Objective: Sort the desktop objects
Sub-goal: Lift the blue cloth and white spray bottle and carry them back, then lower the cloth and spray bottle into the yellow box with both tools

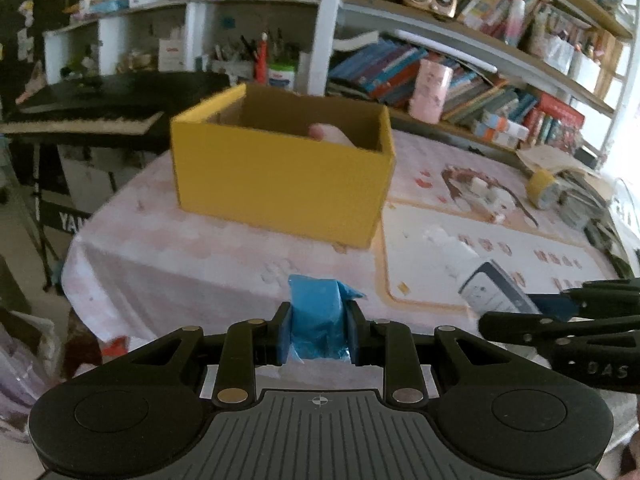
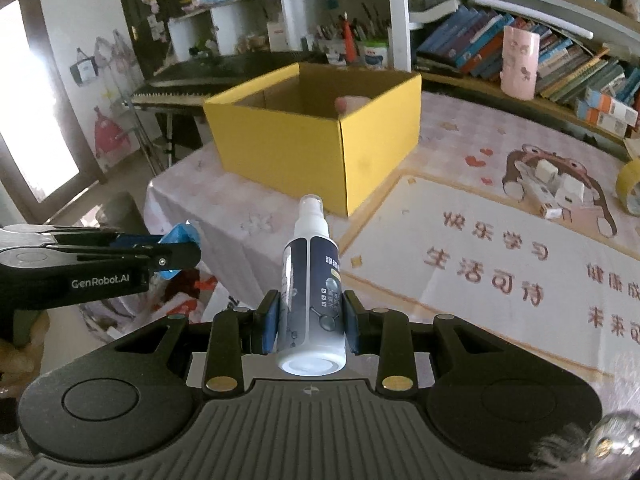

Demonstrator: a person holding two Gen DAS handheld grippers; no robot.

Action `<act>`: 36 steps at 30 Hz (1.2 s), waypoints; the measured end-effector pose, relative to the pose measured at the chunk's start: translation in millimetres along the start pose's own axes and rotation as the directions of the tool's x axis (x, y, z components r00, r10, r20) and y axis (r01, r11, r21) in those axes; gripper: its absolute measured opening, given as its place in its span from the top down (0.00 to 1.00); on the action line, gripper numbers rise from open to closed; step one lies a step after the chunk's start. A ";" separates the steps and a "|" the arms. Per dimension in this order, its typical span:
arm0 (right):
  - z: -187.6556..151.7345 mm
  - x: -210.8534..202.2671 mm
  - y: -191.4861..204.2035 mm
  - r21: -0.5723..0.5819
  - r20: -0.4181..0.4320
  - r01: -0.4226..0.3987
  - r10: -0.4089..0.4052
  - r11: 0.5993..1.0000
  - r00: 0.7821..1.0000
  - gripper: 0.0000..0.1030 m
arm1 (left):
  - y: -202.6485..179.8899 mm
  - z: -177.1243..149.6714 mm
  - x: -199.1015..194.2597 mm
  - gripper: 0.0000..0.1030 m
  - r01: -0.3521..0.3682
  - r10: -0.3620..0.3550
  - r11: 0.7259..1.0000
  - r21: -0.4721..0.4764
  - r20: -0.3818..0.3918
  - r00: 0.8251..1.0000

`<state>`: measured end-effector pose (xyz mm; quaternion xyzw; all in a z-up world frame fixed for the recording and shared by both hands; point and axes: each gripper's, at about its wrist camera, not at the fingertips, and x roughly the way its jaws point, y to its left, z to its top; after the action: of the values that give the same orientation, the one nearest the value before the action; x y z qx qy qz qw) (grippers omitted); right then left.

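White spray bottle [image 2: 310,292] pinched in right gripper [image 2: 310,322] jaws, long axis along the fingers, nozzle toward 12 o'clock at yellow box [image 2: 320,152] on tabletop [image 2: 440,240]. Left gripper [image 1: 318,330] jaws pinch blue packet [image 1: 316,312].

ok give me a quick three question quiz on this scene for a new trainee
1. True or false: the left gripper is shut on a blue packet.
2. What does the right gripper hold? A) a roll of tape B) a spray bottle C) a book
3. Fill in: ahead of both grippers stands an open ____ box on the table.

Key: 1 true; 2 B, the spray bottle, while the tape roll lies on the table; 3 yellow.
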<state>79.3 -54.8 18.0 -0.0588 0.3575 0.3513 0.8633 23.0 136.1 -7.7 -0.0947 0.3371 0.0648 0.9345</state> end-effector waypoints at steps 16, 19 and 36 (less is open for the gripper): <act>111.5 23.7 -18.0 -0.020 0.182 -0.098 0.100 0.995 0.978 0.71 | 7.5 97.9 31.1 0.75 -0.030 0.024 0.999 0.030 0.194 0.981; 128.4 32.2 -26.5 -0.036 0.197 -0.094 0.099 0.995 0.975 0.71 | 4.8 113.4 43.9 0.75 -0.030 0.020 0.999 0.043 0.211 0.977; 199.4 88.8 -59.0 -0.124 0.190 -0.101 0.123 0.987 0.974 0.71 | -22.5 140.6 143.4 0.75 -0.020 0.008 0.990 0.141 0.081 0.997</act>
<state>276.5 21.6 97.7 -0.0524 0.2525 0.4233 0.8685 223.6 153.4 9.3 -0.0229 0.3039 0.0510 0.9510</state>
